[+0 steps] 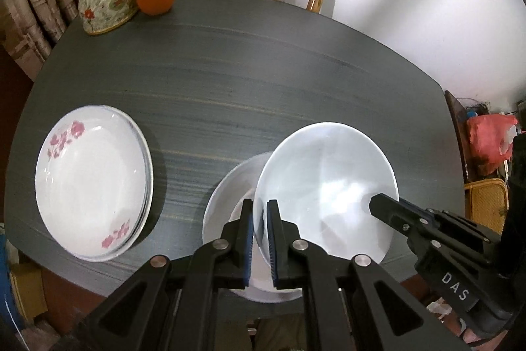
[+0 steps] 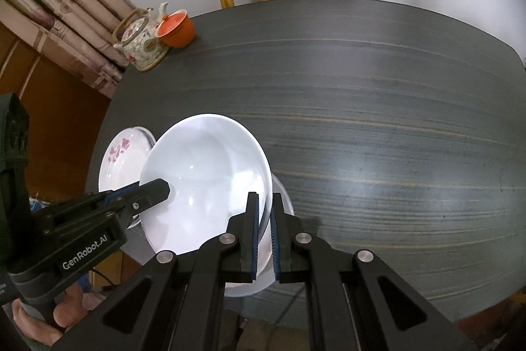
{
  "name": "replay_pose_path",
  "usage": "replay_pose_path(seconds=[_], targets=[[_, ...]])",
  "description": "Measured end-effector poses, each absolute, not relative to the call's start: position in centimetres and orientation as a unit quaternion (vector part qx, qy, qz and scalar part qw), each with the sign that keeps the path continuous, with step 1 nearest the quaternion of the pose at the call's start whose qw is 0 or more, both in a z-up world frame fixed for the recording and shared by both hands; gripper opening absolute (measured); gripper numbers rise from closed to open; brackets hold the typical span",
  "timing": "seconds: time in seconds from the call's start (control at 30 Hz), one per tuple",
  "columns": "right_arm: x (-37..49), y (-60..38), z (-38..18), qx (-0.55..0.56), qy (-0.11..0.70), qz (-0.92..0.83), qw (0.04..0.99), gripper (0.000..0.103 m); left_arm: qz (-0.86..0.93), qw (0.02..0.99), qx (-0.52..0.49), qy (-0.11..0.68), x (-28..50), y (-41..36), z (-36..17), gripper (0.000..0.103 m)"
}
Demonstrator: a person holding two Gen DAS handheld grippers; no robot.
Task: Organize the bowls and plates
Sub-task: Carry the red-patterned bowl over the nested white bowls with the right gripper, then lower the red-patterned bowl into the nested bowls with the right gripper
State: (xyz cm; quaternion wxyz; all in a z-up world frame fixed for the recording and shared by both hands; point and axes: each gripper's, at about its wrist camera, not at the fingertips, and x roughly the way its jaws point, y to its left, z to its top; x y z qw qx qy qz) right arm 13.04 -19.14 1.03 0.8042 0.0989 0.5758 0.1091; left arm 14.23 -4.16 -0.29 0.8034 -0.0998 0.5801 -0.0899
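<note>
I have both grippers clamped on one plain white bowl (image 1: 325, 186): the left gripper (image 1: 259, 219) pinches its left rim and the right gripper (image 2: 264, 213) pinches the opposite rim, so the bowl hangs between them, lifted clear of the tabletop (image 1: 263, 71). The relation I am steering by is what lies below: a second white bowl (image 1: 230, 186) sits on the tabletop under and slightly left of the carried one, so I judge the move to be a short shift leftward and then a lowering to nest them, with neither hand nearer than the other. The floral plates (image 1: 92, 180) are stacked well apart at the near left. The left view shows the lower bowl's wide rim and the whole plate stack; the right view hides most of both behind the carried bowl, yet shows the bare tabletop stretching right.
</note>
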Motion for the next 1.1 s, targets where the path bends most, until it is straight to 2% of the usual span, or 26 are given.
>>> replay_pose_path(seconds=[0.53,1.1], targets=[[10.4,-18.1,-1.6,0.106,0.595,0.107,0.79,0.008,-0.077,0.79,-0.09,0.601,11.7,-3.7,-3.6,0.007],[10.4,-17.6,-3.4,0.105,0.607,0.104,0.781,0.009,-0.07,0.793,-0.079,0.6,11.9,-4.2,-4.5,0.007]])
